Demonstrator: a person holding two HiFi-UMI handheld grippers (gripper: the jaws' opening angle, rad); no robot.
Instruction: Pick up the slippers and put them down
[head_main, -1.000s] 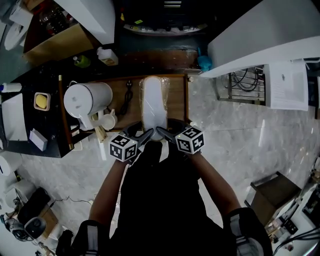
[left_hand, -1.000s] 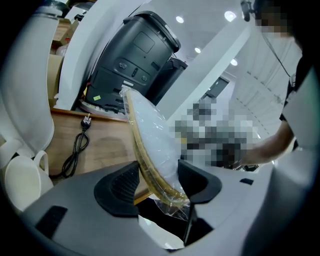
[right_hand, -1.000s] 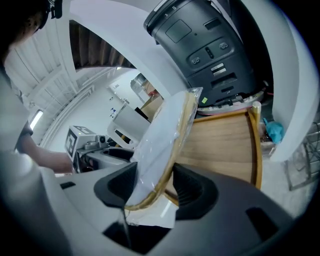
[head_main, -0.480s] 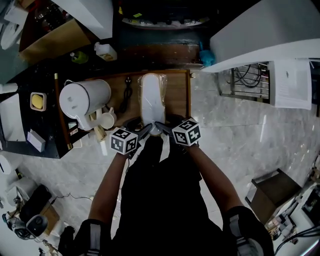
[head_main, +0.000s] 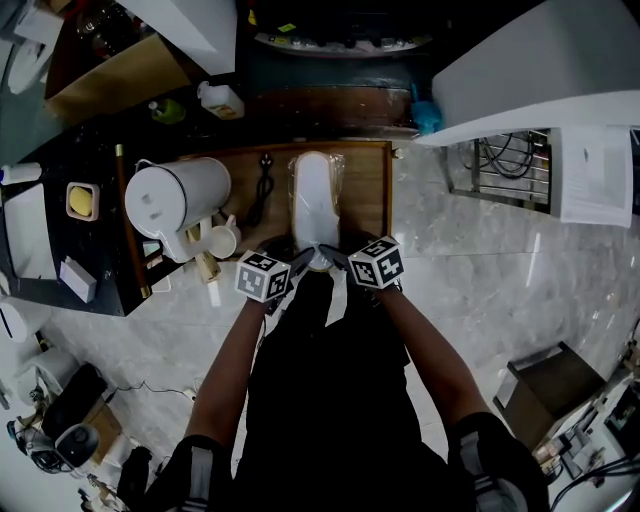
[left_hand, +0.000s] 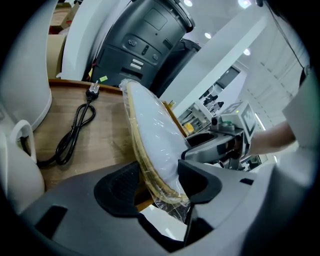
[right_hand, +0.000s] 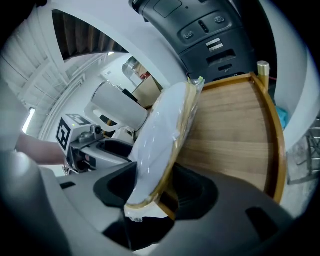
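Pick-up looks done; the put-down isn't finished. The slippers (head_main: 316, 205) (one plastic-wrapped white pack) lie lengthwise on the wooden tray (head_main: 366, 190), with the near end poking past the tray's near edge. Your left hand-held gripper (left_hand: 159, 184) is clamped on that near end, jaws held well apart by the pack and pads pressing it on both faces. Your right hand-held gripper (right_hand: 156, 192) pinches the same end from the other side, also closed on it. Still to do, I'd say: settle the pack flat, release both grips, pull back. I can't tell whether the near end is resting on anything yet.

The head view gives the layout: white kettle (head_main: 175, 200) left of the pack, black cable (head_main: 262, 190) between them, both arms meeting at the near end. The jaws are tiny there, though. Only the two gripper views show pad contact and the straw-coloured sole edge. The right gripper view adds the bare wood and raised rim to the pack's right.
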